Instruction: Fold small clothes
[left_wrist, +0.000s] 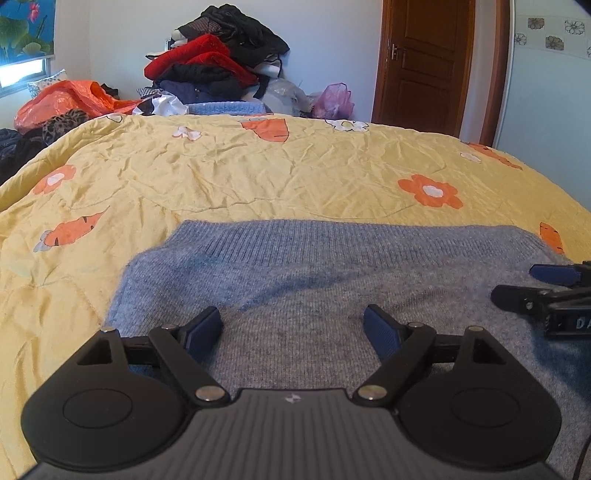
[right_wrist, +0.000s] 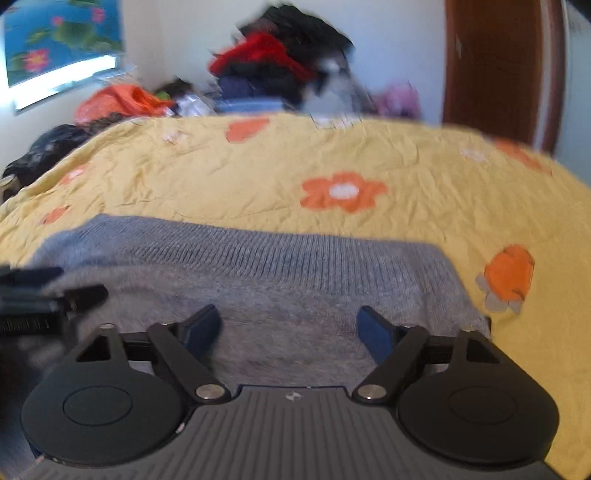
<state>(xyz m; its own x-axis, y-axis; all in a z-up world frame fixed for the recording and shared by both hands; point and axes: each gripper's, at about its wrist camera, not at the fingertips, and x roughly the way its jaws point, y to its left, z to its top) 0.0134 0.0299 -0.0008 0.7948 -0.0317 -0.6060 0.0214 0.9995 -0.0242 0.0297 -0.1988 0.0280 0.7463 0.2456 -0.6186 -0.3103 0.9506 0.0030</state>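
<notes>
A grey-blue knitted sweater (left_wrist: 295, 266) lies flat on the yellow bedspread (left_wrist: 258, 173), its ribbed band along the far edge. My left gripper (left_wrist: 291, 325) stands open just over the sweater's near left part, with only the flat knit under the gap between its blue pads. At the right edge of that view the right gripper (left_wrist: 513, 284) juts in over the cloth. In the blurred right wrist view the right gripper (right_wrist: 288, 325) is open above the sweater (right_wrist: 258, 269), nothing pinched, and the left gripper (right_wrist: 83, 284) shows at the left edge.
A tall heap of red and black clothes (left_wrist: 221, 62) stands against the far wall, with an orange bag (left_wrist: 66, 99) to its left and a pink bag (left_wrist: 334, 99) to its right. A brown door (left_wrist: 424, 62) is at the back right. The bedspread (right_wrist: 369, 155) stretches beyond the sweater.
</notes>
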